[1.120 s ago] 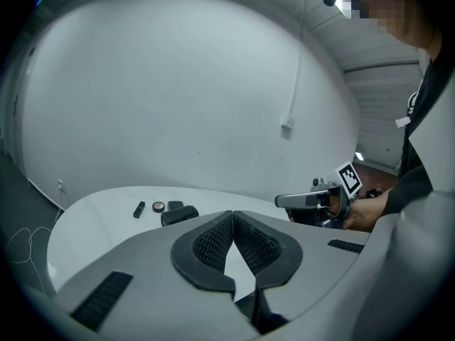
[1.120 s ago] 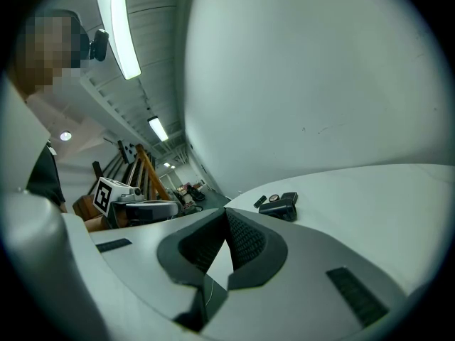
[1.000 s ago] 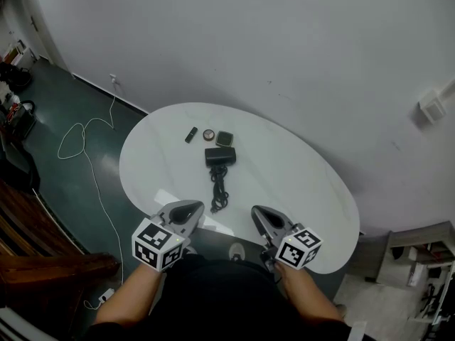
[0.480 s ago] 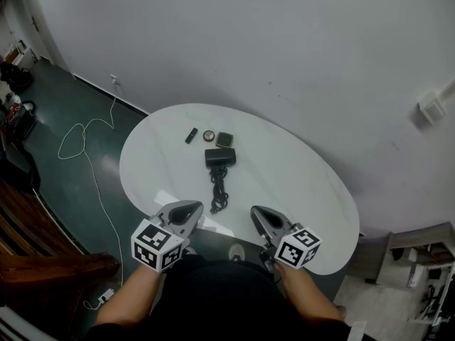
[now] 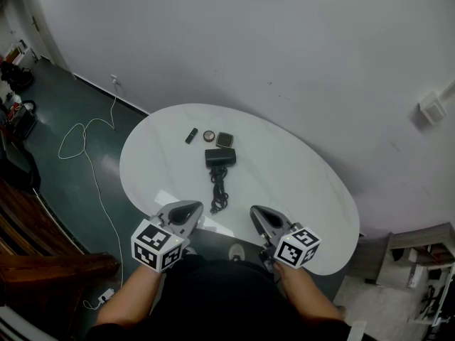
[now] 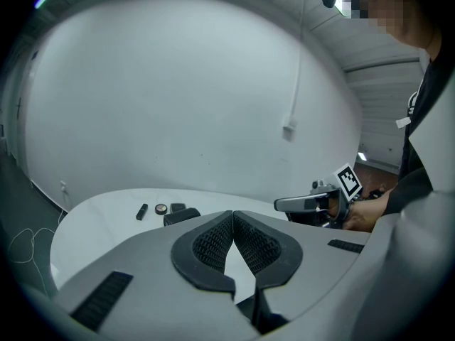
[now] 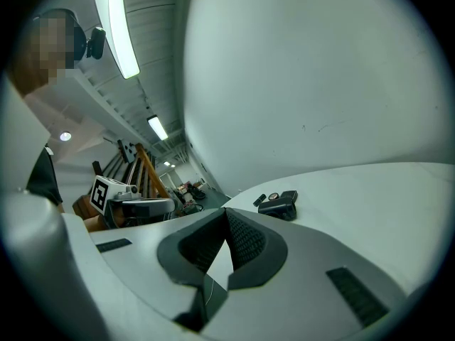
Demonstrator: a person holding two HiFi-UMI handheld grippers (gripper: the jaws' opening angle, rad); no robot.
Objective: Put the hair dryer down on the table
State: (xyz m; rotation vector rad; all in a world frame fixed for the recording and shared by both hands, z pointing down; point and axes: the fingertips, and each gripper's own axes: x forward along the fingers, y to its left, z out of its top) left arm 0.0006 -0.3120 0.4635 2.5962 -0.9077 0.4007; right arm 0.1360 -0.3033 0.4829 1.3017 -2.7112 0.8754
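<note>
The black hair dryer (image 5: pixel 220 156) lies on the white oval table (image 5: pixel 298 183), its coiled cord (image 5: pixel 219 190) trailing toward me. My left gripper (image 5: pixel 189 209) and right gripper (image 5: pixel 259 214) hover side by side over the table's near edge, well short of the dryer. Both are shut with nothing between the pads. In the left gripper view the dryer (image 6: pixel 181 217) sits just beyond the closed left gripper (image 6: pixel 232 214), with the right gripper (image 6: pixel 313 203) off to the right. In the right gripper view the dryer (image 7: pixel 278 206) lies past the closed right gripper (image 7: pixel 226 212).
Behind the dryer sit a small black stick (image 5: pixel 191 135), a round compact (image 5: pixel 209 135) and a square black case (image 5: pixel 225 139). A white cable (image 5: pixel 78 137) loops over the dark floor at left. A white wall backs the table.
</note>
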